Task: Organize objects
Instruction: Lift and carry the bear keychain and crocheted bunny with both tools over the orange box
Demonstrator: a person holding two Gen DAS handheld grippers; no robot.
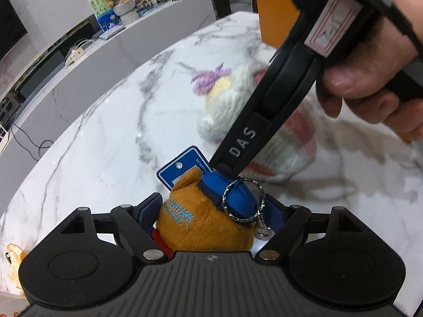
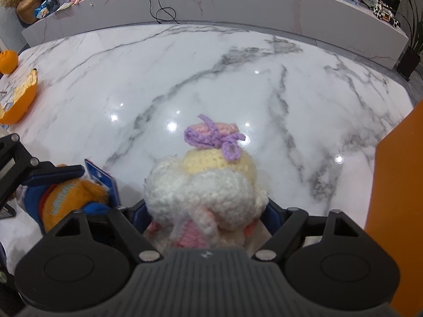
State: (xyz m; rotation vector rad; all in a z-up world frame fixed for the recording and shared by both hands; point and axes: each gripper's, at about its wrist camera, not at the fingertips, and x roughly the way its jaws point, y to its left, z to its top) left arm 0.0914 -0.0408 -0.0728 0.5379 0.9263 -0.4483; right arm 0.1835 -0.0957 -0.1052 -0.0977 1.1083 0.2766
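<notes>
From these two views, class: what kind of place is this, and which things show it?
Probably a home living room: a marble-topped table, a long low ledge crowded with trinkets, and a potted plant in the corner.

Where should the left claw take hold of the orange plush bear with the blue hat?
Grip the orange plush bear across its round body, coming from above. The left claw already straddles it, and the soft torso looks likely to compress evenly. Avoid the blue hat, key ring and blue tag: they are loose or thin and would probably slip.
</notes>
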